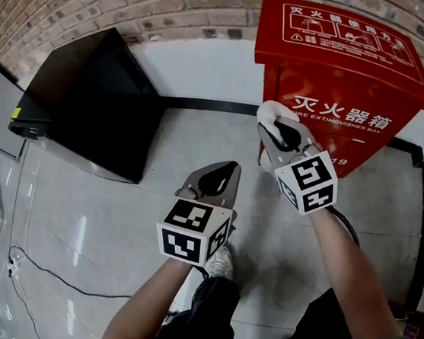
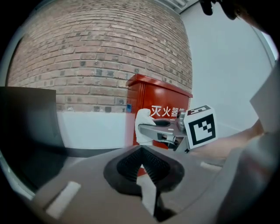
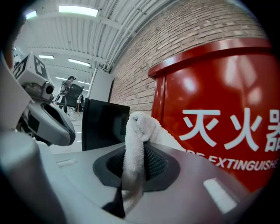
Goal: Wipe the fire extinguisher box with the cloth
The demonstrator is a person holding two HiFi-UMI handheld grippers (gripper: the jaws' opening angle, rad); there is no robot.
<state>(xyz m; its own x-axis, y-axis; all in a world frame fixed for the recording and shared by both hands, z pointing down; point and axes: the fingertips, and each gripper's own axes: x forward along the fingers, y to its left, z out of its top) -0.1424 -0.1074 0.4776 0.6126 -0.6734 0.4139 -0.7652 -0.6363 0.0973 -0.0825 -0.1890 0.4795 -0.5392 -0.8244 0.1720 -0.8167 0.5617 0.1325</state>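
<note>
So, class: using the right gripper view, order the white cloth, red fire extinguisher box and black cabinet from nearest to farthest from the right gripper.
1. White cloth: clamped in the jaws.
2. Red fire extinguisher box: close ahead, right.
3. Black cabinet: farther back, left.

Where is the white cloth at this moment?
The cloth is right of centre in the head view, clamped in the right gripper, close before the fire extinguisher box.

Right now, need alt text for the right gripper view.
The right gripper has its jaws clamped on a white cloth, which sticks up in front of a red fire extinguisher box filling the right side. A black cabinet stands by the brick wall behind, to the left.
</note>
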